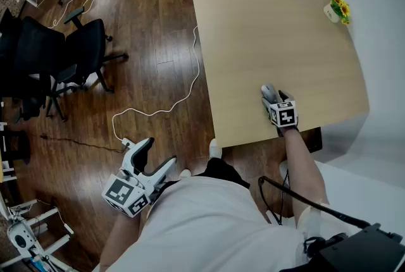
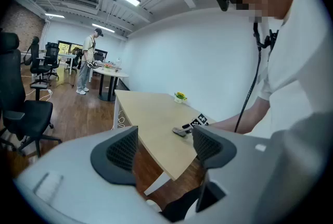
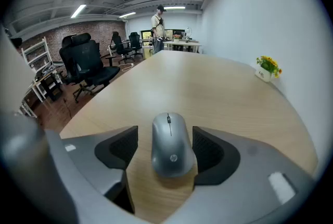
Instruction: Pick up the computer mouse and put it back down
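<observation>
Light wooden tabletop (image 1: 266,30) carries silver computer mouse (image 3: 170,151) between spread jaws of right gripper (image 3: 165,138); left gripper (image 2: 165,140) agape, empty.

Head view steeply above table (image 1: 266,30); mouse (image 3: 169,145) close in right gripper view, far in left.

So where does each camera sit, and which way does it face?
Head view: on the person's head, facing steeply down at table, mouse, left claw, right claw; torso and arms show.
Left gripper view: on the left claw, low beside the table, facing its edge; open jaws, shirt show.
Right gripper view: on the right claw, facing along the table; open jaws flank the mouse.
All three share mouse and flowers.
</observation>
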`<state>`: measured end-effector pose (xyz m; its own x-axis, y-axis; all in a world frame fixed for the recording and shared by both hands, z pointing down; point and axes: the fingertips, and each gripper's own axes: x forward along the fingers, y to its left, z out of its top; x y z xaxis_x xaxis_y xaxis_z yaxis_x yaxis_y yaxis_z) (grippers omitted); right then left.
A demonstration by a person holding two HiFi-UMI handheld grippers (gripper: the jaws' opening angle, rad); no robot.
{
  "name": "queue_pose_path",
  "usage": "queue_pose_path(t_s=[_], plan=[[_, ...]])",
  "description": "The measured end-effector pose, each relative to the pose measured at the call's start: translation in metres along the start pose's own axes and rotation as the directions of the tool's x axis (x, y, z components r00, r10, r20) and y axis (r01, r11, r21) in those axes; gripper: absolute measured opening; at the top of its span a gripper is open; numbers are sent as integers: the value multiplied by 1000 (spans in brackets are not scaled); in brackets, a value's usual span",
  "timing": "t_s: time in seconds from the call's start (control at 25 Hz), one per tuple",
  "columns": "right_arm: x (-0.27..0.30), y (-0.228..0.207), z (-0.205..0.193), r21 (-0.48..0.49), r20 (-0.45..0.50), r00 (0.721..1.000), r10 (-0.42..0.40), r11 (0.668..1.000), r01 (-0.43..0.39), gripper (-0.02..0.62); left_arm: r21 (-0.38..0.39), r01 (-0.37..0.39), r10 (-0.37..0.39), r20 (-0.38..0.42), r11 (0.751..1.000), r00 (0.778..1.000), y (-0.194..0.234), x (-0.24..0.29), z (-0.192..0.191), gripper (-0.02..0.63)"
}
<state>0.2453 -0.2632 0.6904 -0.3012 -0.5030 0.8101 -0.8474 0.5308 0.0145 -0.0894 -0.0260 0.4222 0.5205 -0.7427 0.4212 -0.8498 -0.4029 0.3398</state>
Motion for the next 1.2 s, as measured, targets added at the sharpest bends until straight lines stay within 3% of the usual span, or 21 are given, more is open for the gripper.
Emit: queue_pose_path(t_s=[0.16, 0.28, 0.6, 0.96, 1.2], plan=[[27, -9, -2, -4, -32, 998, 46, 999, -46, 335, 1, -16, 16, -15, 1000, 1000, 4, 21, 5, 318], [37, -18, -2, 19, 14, 997, 82, 996, -82, 320, -1, -28, 28, -23, 1000, 999, 8, 42, 5, 318], [36, -16, -3, 16, -4, 998, 63, 998, -63, 295, 4, -20, 20, -19, 1000, 1000, 3, 39, 9, 318], [-8, 1, 14, 47, 29, 999, 13, 999, -14, 295, 20, 23, -24, 17, 1000, 1000, 1, 21, 4, 318], [-89, 39, 32, 62, 98, 995, -25, 998, 19, 295, 61, 103, -106, 49, 993, 993, 0, -4, -4, 318]])
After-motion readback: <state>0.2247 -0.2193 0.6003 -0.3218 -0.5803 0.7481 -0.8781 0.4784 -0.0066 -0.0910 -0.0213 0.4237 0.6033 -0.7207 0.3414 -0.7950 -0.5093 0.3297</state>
